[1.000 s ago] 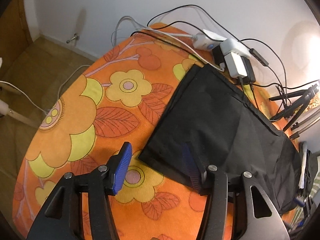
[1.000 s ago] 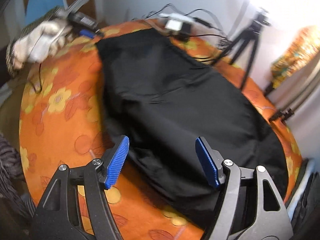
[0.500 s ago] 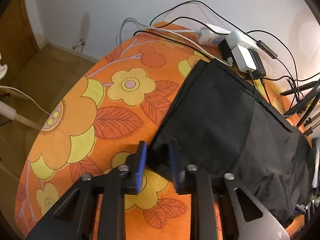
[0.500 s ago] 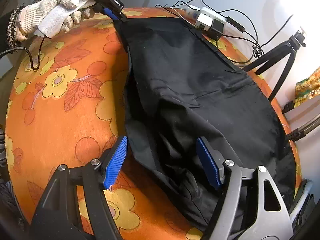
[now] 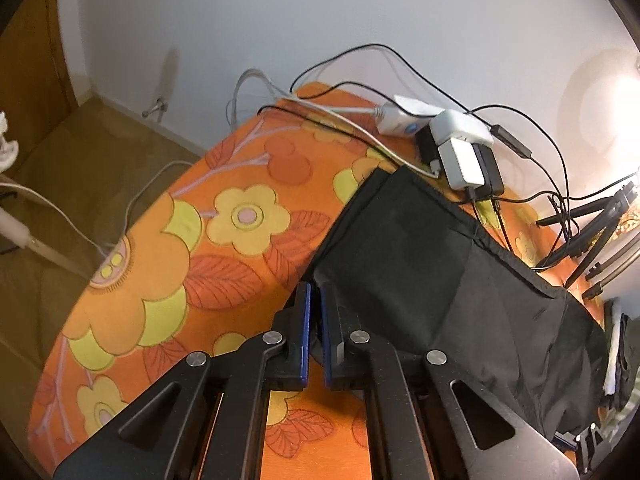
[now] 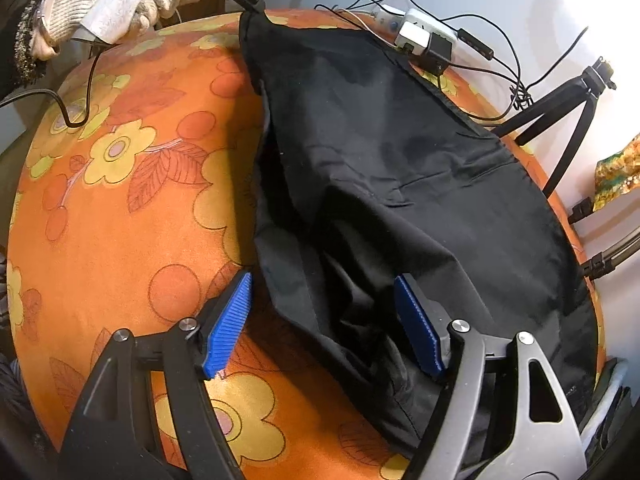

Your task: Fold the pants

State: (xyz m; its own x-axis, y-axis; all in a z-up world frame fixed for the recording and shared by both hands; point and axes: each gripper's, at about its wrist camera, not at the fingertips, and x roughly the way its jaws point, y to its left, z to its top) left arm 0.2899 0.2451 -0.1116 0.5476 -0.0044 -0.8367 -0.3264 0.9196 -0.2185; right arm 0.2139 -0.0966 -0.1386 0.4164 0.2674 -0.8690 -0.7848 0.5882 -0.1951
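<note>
Black pants lie across a round table with an orange flowered cloth. My left gripper is shut on the near corner of the pants' leg end and holds it just above the cloth. In the right wrist view the pants spread from top centre to the right, and the left gripper holds their far corner lifted, in a gloved hand. My right gripper is open, its blue pads astride the crumpled near end of the pants.
A white power strip with adapters and black cables lies at the table's far edge, touching the pants. A black tripod stands at the right beyond the table. The table edge drops to a wooden floor on the left.
My left gripper went from wide open to shut on the corner of the pants and lifted it. My right gripper stayed open and moved closer over the near end.
</note>
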